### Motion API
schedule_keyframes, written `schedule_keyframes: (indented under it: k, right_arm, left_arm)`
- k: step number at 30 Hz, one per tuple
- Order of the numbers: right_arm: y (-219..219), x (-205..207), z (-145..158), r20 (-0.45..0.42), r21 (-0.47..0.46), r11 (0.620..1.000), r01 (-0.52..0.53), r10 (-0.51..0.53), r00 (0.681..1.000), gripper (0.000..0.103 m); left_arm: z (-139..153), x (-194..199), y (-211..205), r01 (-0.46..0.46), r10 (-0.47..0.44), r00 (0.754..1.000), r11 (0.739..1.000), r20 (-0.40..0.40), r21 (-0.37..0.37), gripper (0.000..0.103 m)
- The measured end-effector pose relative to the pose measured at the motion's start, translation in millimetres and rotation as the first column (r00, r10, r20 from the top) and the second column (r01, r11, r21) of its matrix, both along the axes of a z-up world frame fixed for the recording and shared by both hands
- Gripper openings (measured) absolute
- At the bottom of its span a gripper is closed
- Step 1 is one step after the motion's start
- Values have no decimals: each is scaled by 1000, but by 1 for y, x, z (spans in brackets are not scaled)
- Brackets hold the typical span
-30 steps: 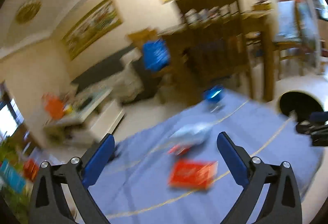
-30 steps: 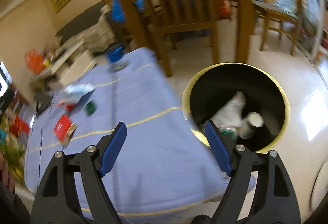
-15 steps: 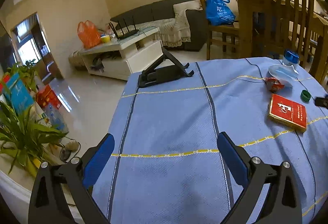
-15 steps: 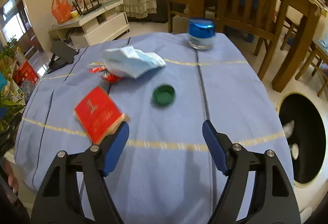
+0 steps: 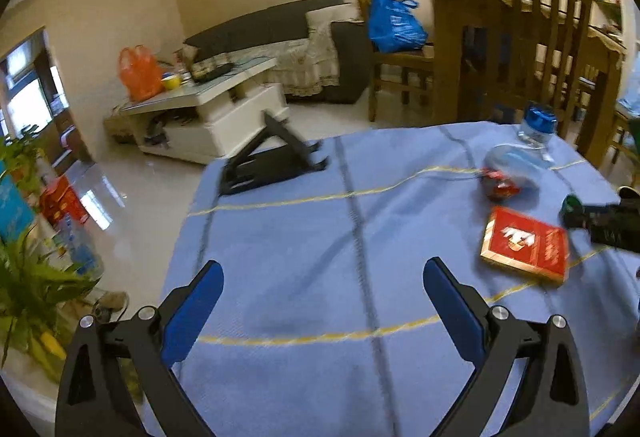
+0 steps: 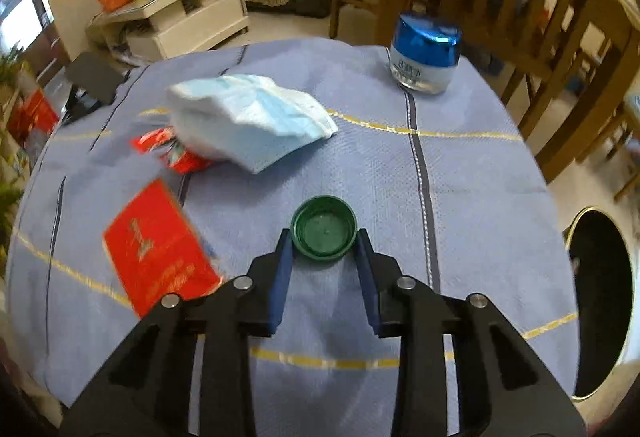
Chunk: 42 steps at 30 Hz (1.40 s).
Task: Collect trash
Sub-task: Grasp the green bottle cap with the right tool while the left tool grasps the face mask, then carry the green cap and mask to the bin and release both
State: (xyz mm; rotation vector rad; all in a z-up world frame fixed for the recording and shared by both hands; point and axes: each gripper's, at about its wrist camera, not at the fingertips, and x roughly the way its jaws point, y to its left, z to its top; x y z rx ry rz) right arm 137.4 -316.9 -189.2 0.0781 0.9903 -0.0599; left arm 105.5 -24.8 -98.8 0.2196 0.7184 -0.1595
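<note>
A green bottle cap lies open side up on the blue tablecloth. My right gripper has closed around it, one fingertip against each side. Beyond it lie a crumpled blue face mask, a red wrapper and a flat red box. My left gripper is open and empty over the cloth; its view shows the red box, the mask, the cap and the right gripper at the right edge.
A blue-lidded jar stands at the table's far edge. A black bin with a gold rim sits on the floor to the right. A black folding stand rests at the table's far left. Wooden chairs stand behind.
My right gripper has swung from the bin to the table, come down at the green cap and closed on it. My left gripper has shifted slightly and stays open.
</note>
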Motion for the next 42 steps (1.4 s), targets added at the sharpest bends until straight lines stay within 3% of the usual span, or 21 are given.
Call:
schedule_keyframes:
  k: [5, 9, 14, 16, 19, 20, 21, 23, 24, 27, 29, 32, 34, 37, 42]
  right_arm:
    - [-15, -44, 13, 68, 138, 990, -10, 0, 998, 31]
    - [-34, -78, 18, 93, 212, 977, 15, -35, 995, 31]
    - [-56, -104, 23, 105, 265, 963, 48, -79, 991, 31]
    - [-60, -111, 27, 115, 260, 964, 51, -83, 990, 31]
    - [-64, -116, 30, 125, 273, 961, 53, -90, 988, 31]
    - [-65, -117, 30, 127, 274, 960, 54, -92, 988, 31]
    - [-66, -118, 29, 128, 279, 959, 55, -94, 987, 31]
    - [-66, -116, 28, 130, 292, 955, 58, -100, 986, 31]
    - [-67, -116, 28, 132, 297, 953, 60, -103, 986, 31]
    - [-67, -116, 28, 142, 298, 952, 65, -111, 984, 31]
    - [-66, -118, 29, 151, 307, 949, 64, -115, 982, 31]
    - [-67, -125, 34, 166, 323, 944, 66, -125, 978, 31]
    - [-67, -132, 39, 182, 325, 943, 66, -131, 974, 31]
    - [-65, -151, 49, 213, 340, 938, 64, -143, 967, 31]
    - [-68, -170, 49, 200, 297, 951, 90, -154, 968, 31]
  left_arm:
    - [13, 30, -59, 157, -157, 988, 987, -6, -17, 97]
    - [12, 67, -120, 312, -315, 946, 949, -73, -46, 88]
    - [-16, 104, -179, 389, -380, 909, 921, -173, 18, 78]
    - [-27, 111, -198, 437, -422, 882, 899, -207, 31, 78]
    - [-36, 114, -212, 452, -431, 874, 891, -224, 49, 77]
    - [-38, 116, -214, 453, -432, 872, 891, -230, 43, 66]
    - [-39, 118, -215, 450, -429, 871, 893, -238, 37, 41]
    - [-39, 120, -211, 419, -399, 883, 907, -249, 32, 6]
    - [-36, 118, -204, 396, -382, 894, 918, -236, 16, 5]
    - [-16, 89, -187, 348, -342, 935, 936, -99, 58, 5]
    - [-4, 71, -174, 340, -338, 940, 940, -49, 30, 5]
    - [21, 34, -140, 350, -354, 935, 930, -15, -114, 5]
    - [29, 12, -124, 362, -363, 932, 920, 18, -152, 5]
    - [33, -22, -113, 354, -348, 934, 931, 77, -86, 5]
    - [27, -51, -123, 380, -377, 923, 924, 75, -31, 5]
